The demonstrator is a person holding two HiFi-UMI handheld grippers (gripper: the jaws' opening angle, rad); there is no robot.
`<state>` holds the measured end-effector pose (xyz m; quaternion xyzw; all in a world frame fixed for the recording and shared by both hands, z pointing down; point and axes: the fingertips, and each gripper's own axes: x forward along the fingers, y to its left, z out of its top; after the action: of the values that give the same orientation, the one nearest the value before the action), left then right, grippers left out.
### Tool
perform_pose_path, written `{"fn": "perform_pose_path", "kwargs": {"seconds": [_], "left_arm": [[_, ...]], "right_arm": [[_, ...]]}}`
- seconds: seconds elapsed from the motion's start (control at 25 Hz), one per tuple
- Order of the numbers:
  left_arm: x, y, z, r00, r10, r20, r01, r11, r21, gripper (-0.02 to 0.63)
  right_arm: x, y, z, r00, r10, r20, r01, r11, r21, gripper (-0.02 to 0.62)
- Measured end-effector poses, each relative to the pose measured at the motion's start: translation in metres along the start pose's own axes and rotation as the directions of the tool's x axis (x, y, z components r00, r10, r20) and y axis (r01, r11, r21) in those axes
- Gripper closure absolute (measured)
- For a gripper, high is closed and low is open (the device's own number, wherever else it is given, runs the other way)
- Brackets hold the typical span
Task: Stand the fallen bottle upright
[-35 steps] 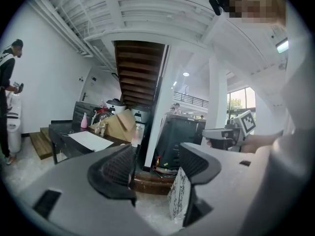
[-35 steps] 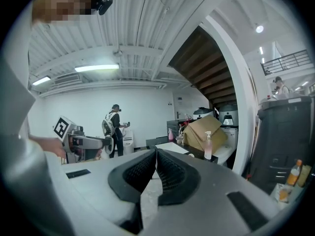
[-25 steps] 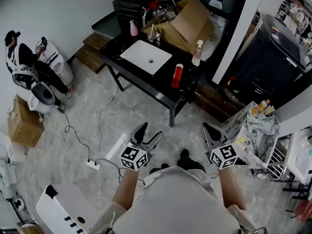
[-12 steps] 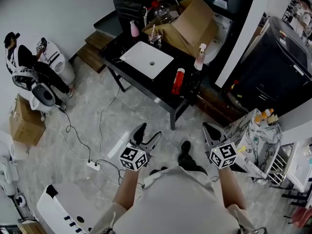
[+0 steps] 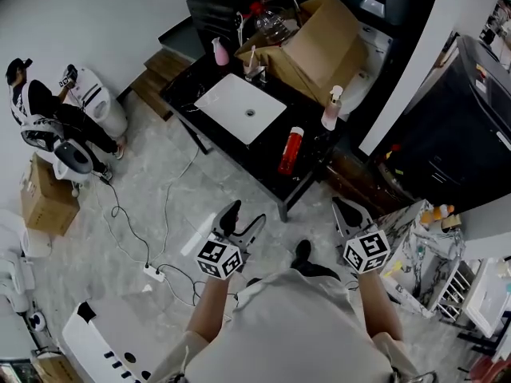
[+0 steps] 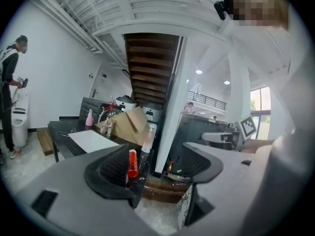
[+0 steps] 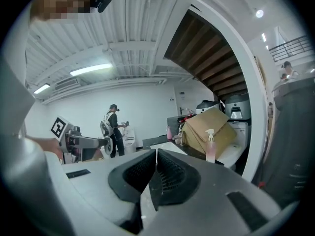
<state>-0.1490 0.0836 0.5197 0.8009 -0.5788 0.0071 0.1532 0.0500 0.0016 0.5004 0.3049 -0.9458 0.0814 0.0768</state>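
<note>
A red bottle (image 5: 291, 151) lies on its side near the front right corner of the black table (image 5: 263, 162), right of the white sink (image 5: 239, 108). Both grippers hang over the floor, short of the table. My left gripper (image 5: 245, 218) is open and empty. In the left gripper view the red bottle (image 6: 132, 163) shows far off, close to the left jaw of my left gripper (image 6: 155, 163). My right gripper (image 5: 343, 210) is shut with nothing in it, and its jaws meet in the right gripper view (image 7: 156, 168).
A pink spray bottle (image 5: 330, 108) stands at the table's right end, a small pink bottle (image 5: 219, 52) at the back, a big cardboard box (image 5: 311, 42) behind. A person (image 5: 32, 110) stands far left. Floor cable and power strip (image 5: 153, 270), marbled box (image 5: 415, 238).
The table with the red bottle has come closer and sits lower in the head view. Both grippers have moved forward with the person, unchanged in state.
</note>
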Motion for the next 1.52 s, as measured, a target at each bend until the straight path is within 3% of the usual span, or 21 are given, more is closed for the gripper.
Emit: {"fn": "perform_pose_path", "kwargs": {"seconds": [0.64,0.96,1.52], "left_arm": [[0.117,0.024,0.024,0.997,0.080,-0.015,-0.080,0.997,-0.019,0.279],[0.153,0.027,0.032,0.993,0.115,-0.018,-0.115,0.993,-0.017,0.280],[0.200,0.051,0.041,0.996,0.039,-0.077,-0.038,0.999,0.008,0.280]], "right_arm": [[0.079,-0.112,0.018,0.995,0.099,-0.029,-0.098,0.995,0.010,0.561],[0.104,-0.143,0.019,0.987,0.150,-0.054,-0.149,0.989,0.010,0.561],[0.130,-0.164,0.007,0.990,0.097,-0.098,-0.094,0.995,0.032,0.561]]}}
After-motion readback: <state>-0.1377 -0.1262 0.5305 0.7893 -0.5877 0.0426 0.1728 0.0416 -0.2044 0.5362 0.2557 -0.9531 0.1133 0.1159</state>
